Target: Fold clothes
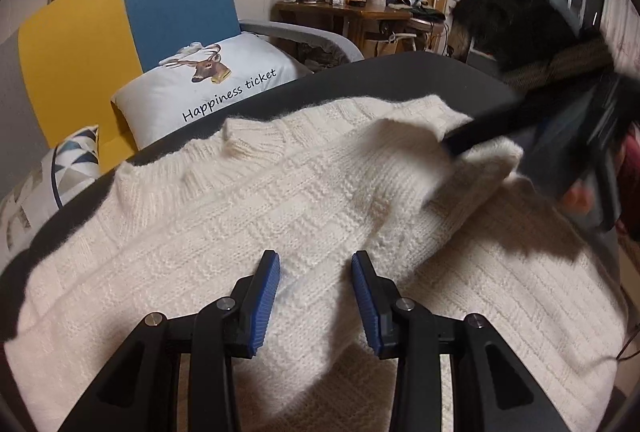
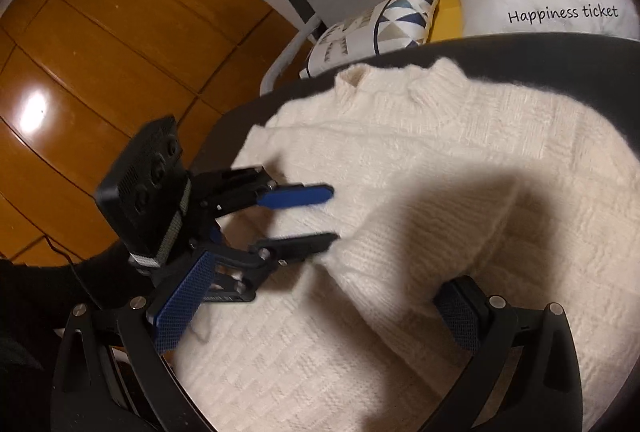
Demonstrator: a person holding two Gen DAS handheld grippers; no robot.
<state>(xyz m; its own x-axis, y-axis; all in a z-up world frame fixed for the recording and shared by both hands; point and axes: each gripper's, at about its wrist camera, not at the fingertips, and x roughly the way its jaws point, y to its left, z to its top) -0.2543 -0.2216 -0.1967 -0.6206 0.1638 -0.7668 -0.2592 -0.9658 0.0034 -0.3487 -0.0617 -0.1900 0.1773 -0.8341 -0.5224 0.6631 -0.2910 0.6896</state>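
- left gripper (image 1: 316, 292): lower centre of the left wrist view, jaws parted, nothing pinched. Blue pads (image 1: 266, 302) sit either side of a raised ridge of knit, not pressing it.
- right gripper (image 2: 316, 316): jaws stand wide at the bottom of the right wrist view, a folded sleeve end (image 2: 384, 264) lies between them. Pads don't look clamped, so I read it as open.
- sweater (image 1: 248, 200): cream knit, spread flat on the dark round table (image 1: 360, 84), collar toward the upper left of the left wrist view.
- Key relation: the sleeve runs diagonally from upper right down to lower centre, ending right at the left jaws.
- Left gripper is nearer the sleeve end; the right one sits farther up it. Looks like a sleeve-in fold.
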